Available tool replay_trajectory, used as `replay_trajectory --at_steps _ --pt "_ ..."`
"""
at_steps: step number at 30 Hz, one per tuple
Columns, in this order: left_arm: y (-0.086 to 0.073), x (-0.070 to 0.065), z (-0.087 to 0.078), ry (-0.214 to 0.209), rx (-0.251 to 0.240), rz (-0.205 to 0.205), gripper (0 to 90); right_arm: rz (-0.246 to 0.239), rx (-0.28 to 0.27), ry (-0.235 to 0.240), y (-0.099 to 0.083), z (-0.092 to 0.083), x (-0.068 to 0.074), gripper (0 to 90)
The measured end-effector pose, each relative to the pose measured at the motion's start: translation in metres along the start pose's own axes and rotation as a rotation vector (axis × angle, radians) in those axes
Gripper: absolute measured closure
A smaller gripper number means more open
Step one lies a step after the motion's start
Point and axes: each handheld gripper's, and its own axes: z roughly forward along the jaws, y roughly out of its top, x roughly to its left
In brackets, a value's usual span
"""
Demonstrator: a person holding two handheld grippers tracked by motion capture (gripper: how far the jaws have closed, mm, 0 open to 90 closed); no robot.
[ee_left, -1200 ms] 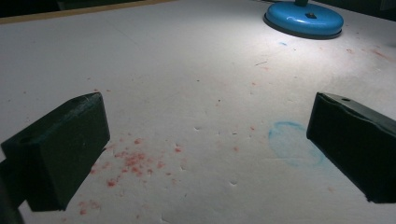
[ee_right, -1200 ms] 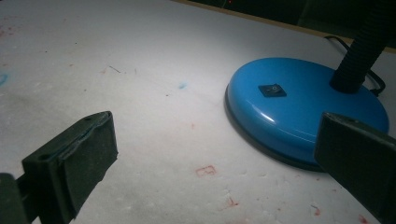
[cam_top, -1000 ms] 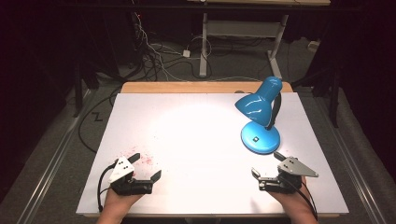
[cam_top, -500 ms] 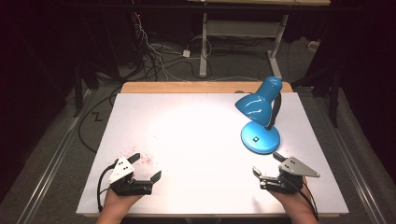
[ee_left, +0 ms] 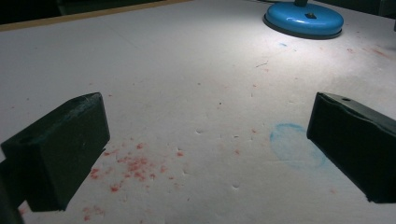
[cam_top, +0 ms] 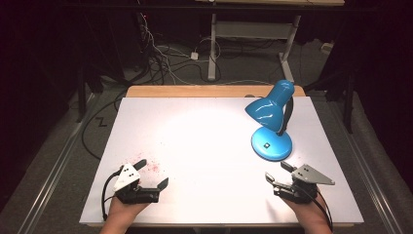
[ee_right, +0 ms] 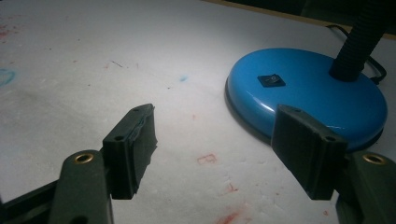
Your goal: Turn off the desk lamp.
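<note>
High view first: at the lower left of the frame a hand [cam_top: 122, 212] holds the left gripper [cam_top: 152, 174] low over the white table [cam_top: 209, 146], its two black jaws spread wide apart with nothing between them, and a black cable [cam_top: 104, 195] loops from its rear toward the table's near edge. Just beside its jaws lies a patch of red specks [cam_top: 153, 165] on the white surface. A pool of bright light falls on the middle of the table, toward the upper centre of the frame. At the right, a blue desk lamp [cam_top: 271, 113] stands on its round base [cam_top: 271, 144], its shade tilted down toward the table's middle on a black bendy neck [cam_top: 286, 117]. Below the base, at the lower right, the other hand [cam_top: 309, 217] holds the right gripper [cam_top: 278, 172], topped by a grey three-cornered plate [cam_top: 311, 174]; its jaws are also apart and empty, near the lamp base but not touching it. Left gripper view shows the same open jaws rising at both lower corners, the red specks [ee_left: 133, 165] between them on the left, a faint blue ring mark [ee_left: 296, 151] on the table just beside the right-hand jaw, and the lamp base [ee_left: 303, 19] well apart at the upper right. Right gripper view shows the jaws parted over bare table, with the lamp base [ee_right: 308, 95] at the right of the frame, a small black switch [ee_right: 271, 80] on its top, and the black neck [ee_right: 357, 44] rising at the upper right; the right-hand jaw overlaps the base's near edge in the picture, though I cannot tell whether it touches.
</note>
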Motion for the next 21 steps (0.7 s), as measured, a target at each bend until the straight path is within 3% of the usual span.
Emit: replay_trajectory --at_steps 6,15,21 --pt "0.0000 0.0005 -0.0006 0.000 -0.004 -0.003 0.0 0.031 0.013 0.015 0.0007 -0.0004 -0.0008 51.2" --pt "0.0000 0.0002 -0.0004 -0.002 -0.003 -0.002 0.0 0.036 0.023 0.021 0.0030 -0.0017 -0.0018 74.8" --pt "0.0000 0.0005 -0.0010 -0.002 -0.005 -0.006 0.0 0.036 0.031 0.027 0.0032 -0.0010 -0.0030 82.7"
